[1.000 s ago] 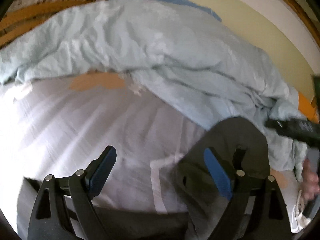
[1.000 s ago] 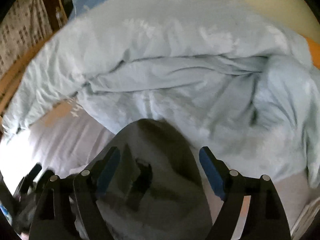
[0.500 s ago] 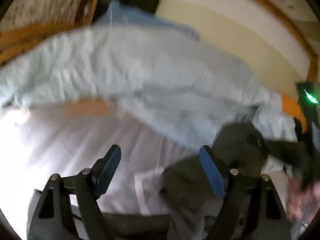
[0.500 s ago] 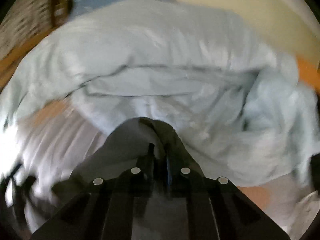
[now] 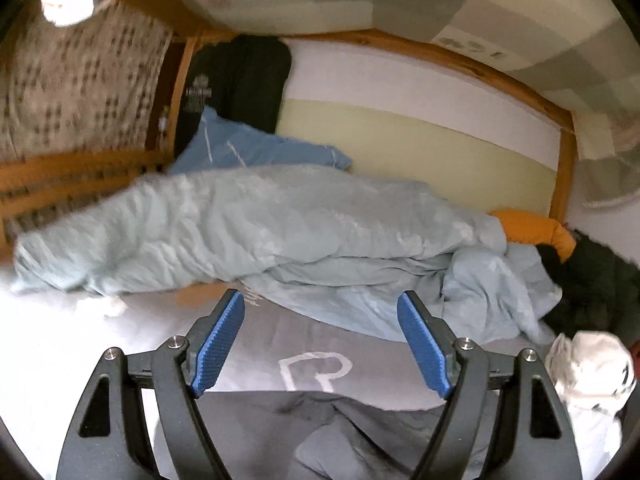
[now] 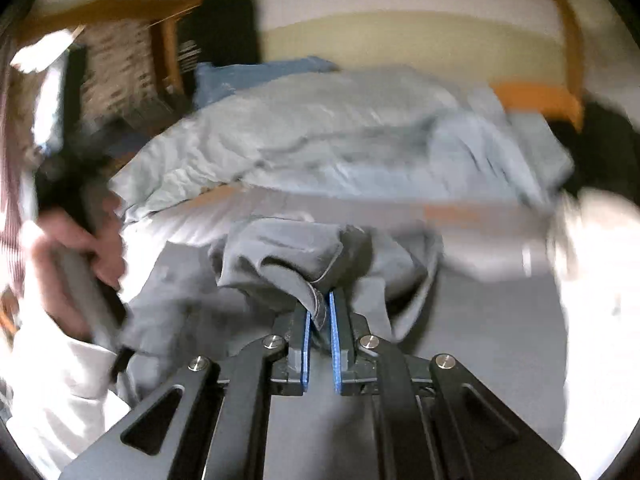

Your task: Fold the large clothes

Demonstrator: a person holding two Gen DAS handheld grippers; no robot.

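A dark grey garment (image 6: 280, 256) lies bunched on the bed's pale sheet (image 5: 72, 344). My right gripper (image 6: 320, 308) is shut on a hemmed edge of it, and the cloth rises in folds just beyond the blue pads. In the left wrist view the same garment (image 5: 328, 428) lies below and behind my left gripper (image 5: 320, 300). That gripper is open above the sheet with nothing between its fingers. A person's hand (image 6: 80, 248) at the left of the right wrist view holds the left gripper's handle.
A rumpled light blue duvet (image 5: 280, 232) runs across the bed behind the garment. A blue pillow (image 5: 248, 148) and a black garment (image 5: 236, 84) are at the back. An orange cloth (image 5: 536, 228), dark clothing (image 5: 592, 280) and a white garment (image 5: 588, 364) lie at the right. A wooden frame (image 5: 440, 56) borders the bed.
My right gripper has closed on the grey garment's edge and swept sideways with it. My left gripper has risen and tilted up, and the garment no longer covers its right finger.
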